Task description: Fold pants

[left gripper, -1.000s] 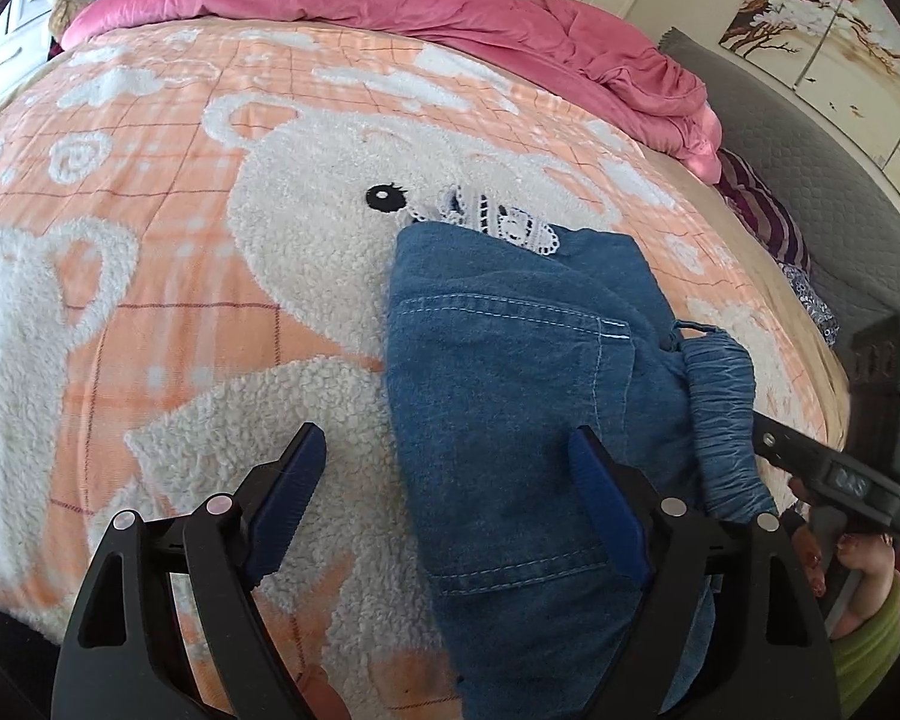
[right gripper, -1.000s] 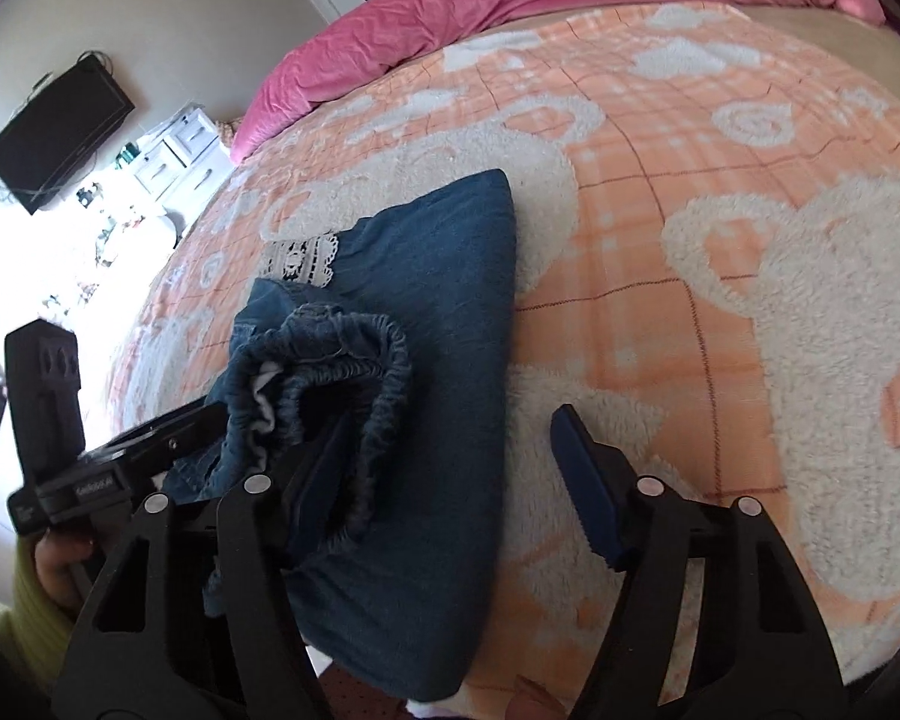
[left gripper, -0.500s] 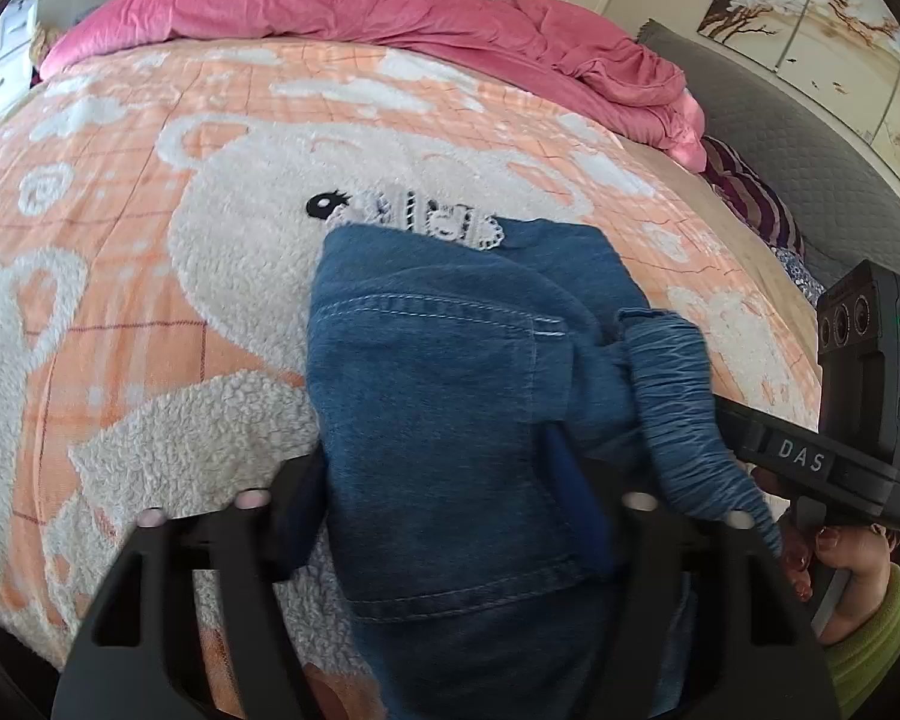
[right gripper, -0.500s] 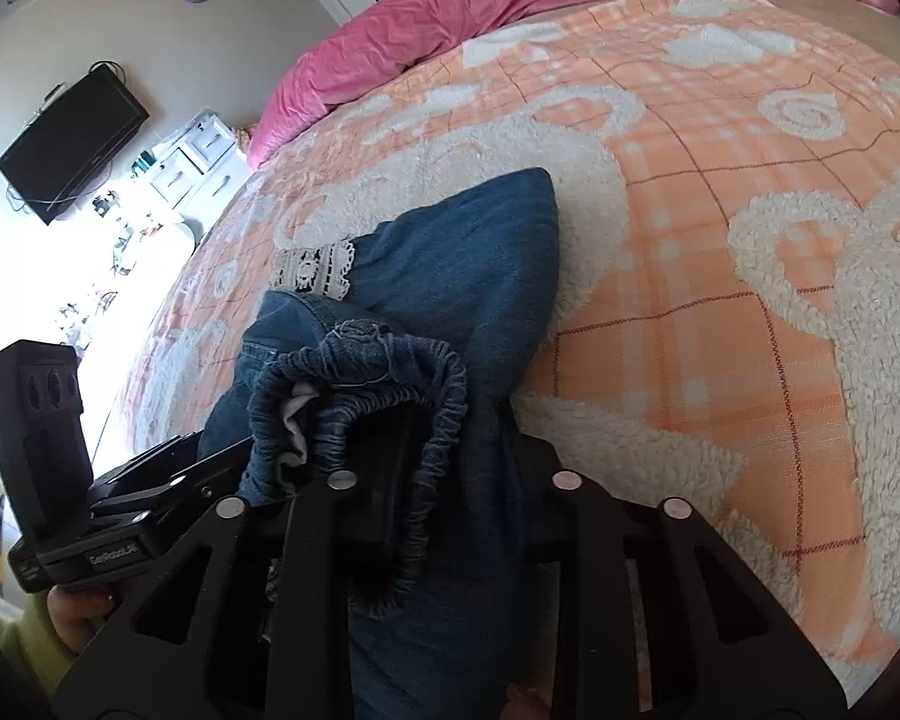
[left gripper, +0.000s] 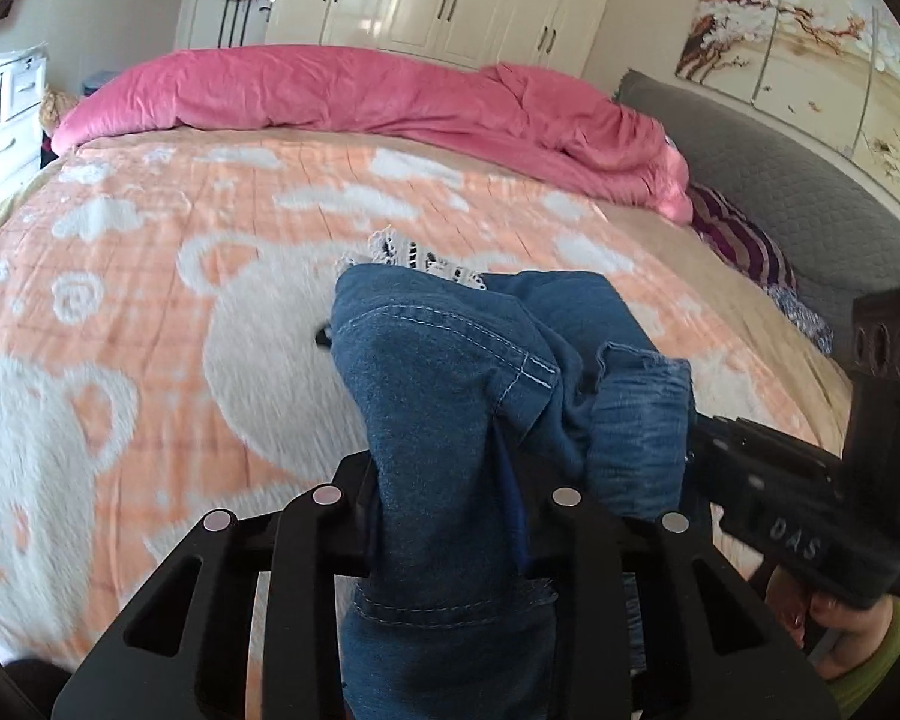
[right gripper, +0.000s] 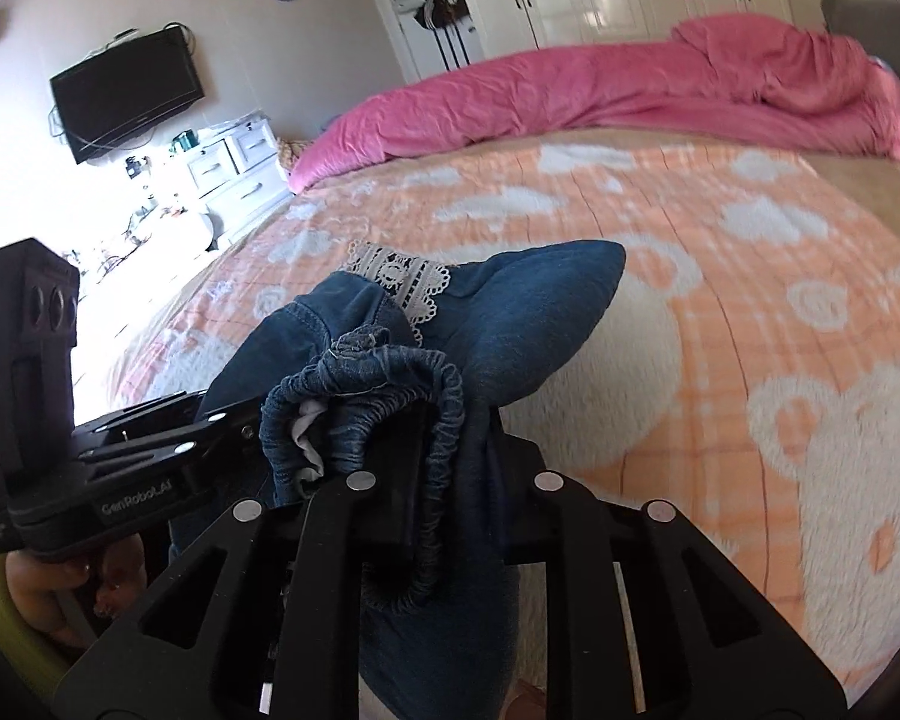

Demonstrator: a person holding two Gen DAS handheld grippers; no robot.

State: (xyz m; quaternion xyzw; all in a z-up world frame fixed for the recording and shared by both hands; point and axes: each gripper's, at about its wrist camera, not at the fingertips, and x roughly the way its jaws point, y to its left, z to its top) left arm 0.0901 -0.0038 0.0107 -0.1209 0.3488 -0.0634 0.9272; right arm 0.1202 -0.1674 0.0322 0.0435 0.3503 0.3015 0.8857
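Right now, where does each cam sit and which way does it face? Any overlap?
Left wrist: on the left gripper, looking along its fingers down the bed toward the pink duvet and wardrobe; its jaws have just been closing and now clamp the jeans. The right gripper and its hand show at right.
Right wrist: on the right gripper, same heading, shut on the elastic waistband. The left gripper and its hand show at left.
Shared: jeans, lace trim, orange bear blanket, duvet, wardrobe.
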